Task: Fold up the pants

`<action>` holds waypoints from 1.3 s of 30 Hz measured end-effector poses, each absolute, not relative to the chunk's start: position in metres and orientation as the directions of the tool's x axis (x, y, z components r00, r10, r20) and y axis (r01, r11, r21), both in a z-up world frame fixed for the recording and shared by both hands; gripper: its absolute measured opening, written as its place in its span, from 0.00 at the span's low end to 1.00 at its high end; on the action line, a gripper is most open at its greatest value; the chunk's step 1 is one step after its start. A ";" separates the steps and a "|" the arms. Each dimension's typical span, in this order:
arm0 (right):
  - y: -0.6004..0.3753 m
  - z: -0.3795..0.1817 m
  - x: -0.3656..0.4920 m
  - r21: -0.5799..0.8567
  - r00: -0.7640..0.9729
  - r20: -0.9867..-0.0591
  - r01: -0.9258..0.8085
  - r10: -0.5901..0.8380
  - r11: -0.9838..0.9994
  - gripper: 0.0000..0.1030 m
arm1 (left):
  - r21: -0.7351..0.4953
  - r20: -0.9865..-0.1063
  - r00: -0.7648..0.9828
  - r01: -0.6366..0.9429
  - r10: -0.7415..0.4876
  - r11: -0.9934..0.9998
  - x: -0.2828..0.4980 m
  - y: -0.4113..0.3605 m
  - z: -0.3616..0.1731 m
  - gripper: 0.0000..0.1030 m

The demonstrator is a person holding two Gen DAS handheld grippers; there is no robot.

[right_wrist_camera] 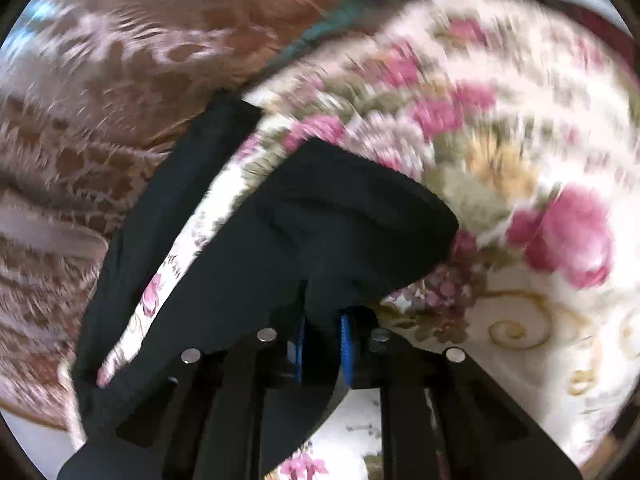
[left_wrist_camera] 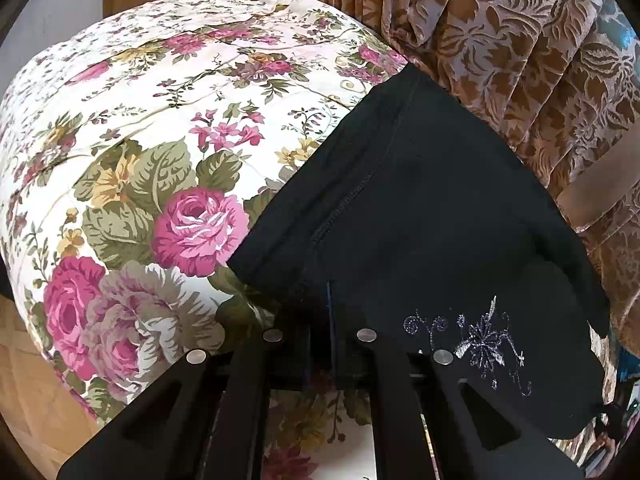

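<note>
Surface: floral bedspread (left_wrist_camera: pixel 132 128), patterned brown curtain (left_wrist_camera: pixel 520 40) behind it.
Pants: black pants (left_wrist_camera: pixel 400 200) lie on the bedspread, right of centre in the left wrist view; embroidered motif near the lower edge.
Left gripper: left gripper (left_wrist_camera: pixel 325 344), jaws fully closed, pinching an edge of the black cloth against the bed.
Right gripper: right gripper (right_wrist_camera: pixel 322 344), jaws nearly closed on a bunched fold of the pants (right_wrist_camera: pixel 320 232); fabric sits between the blue pads. View is motion-blurred.
Step (judged): mid-fold, right side carrying a section across while left anchors.
Next move needs: lay the carried part flat, edges aligned, then release; avoid dragging the anchored edge.
</note>
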State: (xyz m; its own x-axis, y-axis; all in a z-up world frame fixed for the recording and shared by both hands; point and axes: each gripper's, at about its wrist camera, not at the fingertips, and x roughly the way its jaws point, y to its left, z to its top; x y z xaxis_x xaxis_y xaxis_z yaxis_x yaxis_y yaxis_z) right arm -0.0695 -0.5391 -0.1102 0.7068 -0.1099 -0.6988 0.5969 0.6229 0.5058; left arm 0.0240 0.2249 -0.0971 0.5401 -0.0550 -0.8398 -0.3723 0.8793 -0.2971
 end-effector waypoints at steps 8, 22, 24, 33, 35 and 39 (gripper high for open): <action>-0.536 -0.091 -0.119 0.447 0.687 -0.692 0.650 -0.223 0.615 0.10 | -0.290 -0.832 0.553 -0.365 -0.045 0.885 0.019 0.223 -0.086 0.05; -0.551 -0.106 -0.157 0.387 0.595 -0.739 0.759 -0.316 0.523 0.68 | -0.176 -0.851 0.524 -0.359 0.041 0.917 0.012 0.228 -0.084 0.39; -0.549 -0.096 -0.163 0.394 0.609 -0.718 0.754 -0.336 0.526 0.68 | -0.142 -0.834 0.543 -0.376 0.094 0.916 0.004 0.234 -0.074 0.39; -0.436 -0.076 -0.085 0.448 0.754 -0.654 0.454 -0.064 0.770 0.68 | -0.142 -0.764 0.644 -0.230 0.041 0.963 0.009 0.193 -0.051 0.39; -0.399 -0.084 -0.059 0.461 0.751 -0.659 0.367 0.034 0.808 0.68 | -0.136 -0.783 0.621 -0.203 0.021 0.970 0.017 0.182 -0.060 0.39; -0.346 -0.108 -0.019 0.430 0.692 -0.711 0.286 0.126 0.856 0.68 | -0.124 -0.851 0.526 -0.229 0.016 0.965 0.032 0.182 -0.097 0.39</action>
